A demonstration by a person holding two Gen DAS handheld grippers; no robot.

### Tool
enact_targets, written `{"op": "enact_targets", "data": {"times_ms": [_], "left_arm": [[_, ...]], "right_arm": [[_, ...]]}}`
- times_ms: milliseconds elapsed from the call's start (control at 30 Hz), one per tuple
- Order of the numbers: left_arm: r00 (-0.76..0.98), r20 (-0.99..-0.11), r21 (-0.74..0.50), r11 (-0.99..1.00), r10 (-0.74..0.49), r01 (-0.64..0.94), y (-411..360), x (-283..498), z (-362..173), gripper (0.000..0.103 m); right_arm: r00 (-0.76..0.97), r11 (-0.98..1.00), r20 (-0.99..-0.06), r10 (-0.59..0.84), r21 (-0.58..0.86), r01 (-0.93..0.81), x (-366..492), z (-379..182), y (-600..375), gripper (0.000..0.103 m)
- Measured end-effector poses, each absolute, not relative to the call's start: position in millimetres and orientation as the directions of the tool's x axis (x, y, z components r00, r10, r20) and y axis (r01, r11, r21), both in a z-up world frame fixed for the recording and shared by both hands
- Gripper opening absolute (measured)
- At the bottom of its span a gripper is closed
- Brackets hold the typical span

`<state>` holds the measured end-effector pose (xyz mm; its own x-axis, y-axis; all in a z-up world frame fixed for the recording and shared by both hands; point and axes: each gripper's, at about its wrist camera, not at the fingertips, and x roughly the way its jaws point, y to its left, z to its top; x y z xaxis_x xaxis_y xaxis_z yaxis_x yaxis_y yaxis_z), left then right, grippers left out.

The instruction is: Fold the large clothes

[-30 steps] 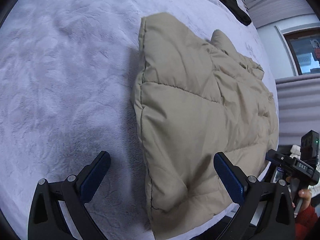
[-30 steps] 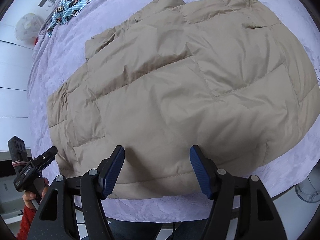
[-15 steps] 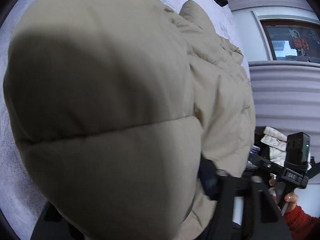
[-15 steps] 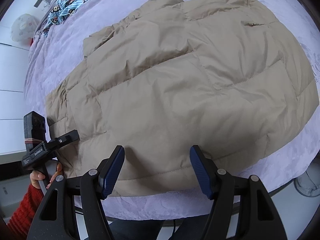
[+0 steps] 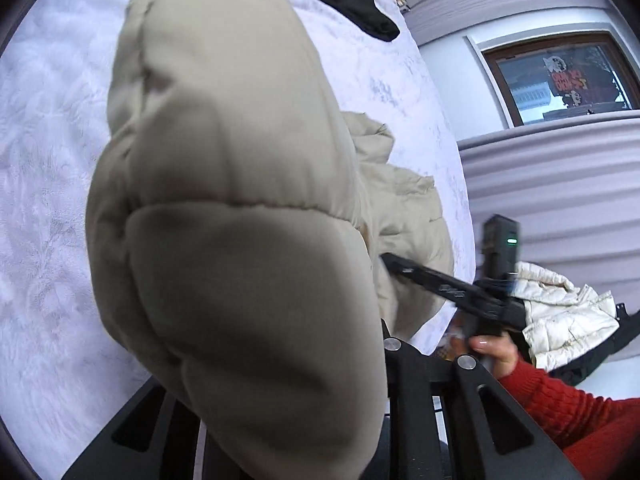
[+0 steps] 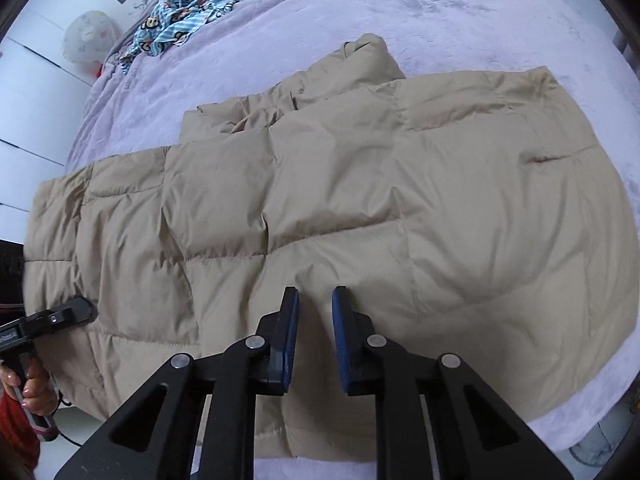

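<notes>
Since a second ago our left gripper (image 5: 280, 420) has gone from hovering open beside the beige puffer coat (image 6: 340, 208) to lifting its hem corner, so that a fat quilted bulge of the coat now fills the left wrist view and hides the fingers; we cannot see the blue pads, but the fabric hanging up off the bed (image 5: 48, 160) suggests they are clamped on it. Our right gripper (image 6: 312, 312) has meanwhile narrowed its fingers (image 6: 290, 320) from wide apart to a slim gap, and they sit at the coat's near hem; whether they already pinch fabric we cannot tell, since the coat's surface runs flat under them. The coat itself lies spread across the lilac bed, its collar end toward the far side, with a patterned blue garment (image 6: 188, 8) well beyond the coat near the pillows and a black garment (image 5: 344, 0) past its far edge. We judge this to be the start of the first fold: both hem corners being taken up. Next we need the right fingers to close firmly on the hem, then both grippers to carry that edge together over the coat toward the collar, keeping it level so the padding does not bunch.
</notes>
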<state>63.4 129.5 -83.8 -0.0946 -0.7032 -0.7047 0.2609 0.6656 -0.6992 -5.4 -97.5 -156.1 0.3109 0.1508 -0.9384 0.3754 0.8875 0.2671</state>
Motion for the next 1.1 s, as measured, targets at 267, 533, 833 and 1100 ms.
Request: {"op": "enact_targets", "data": {"times_ms": [267,533,833,1100], "left_arm": [[-0.040,-0.780,-0.612,0.748,-0.625,0.256,25,31,-25,0.025],[-0.113,-0.853,-0.515,0.788,-0.510,0.338,-90,32,-17,0.026],[-0.407,-0.695,-0.719,0.575,-0.593,0.391,-187,45,-57,0.058],[-0.455,-0.686,-0.727,0.543,-0.568,0.420,-228,48,-106,0.059]], "right_arm": [[0.272,0.818,-0.880,0.390,0.466,0.336,24,-217,-125,0.012],[0.322,0.704,-0.800,0.506,0.599,0.381,7,-203,-177,0.010],[0.547,0.598,-0.759,0.354,0.633,0.492,-105,-144,-267,0.010],[0.574,0.580,-0.784,0.235,0.587,0.565,-180,-114,-258,0.031]]}}
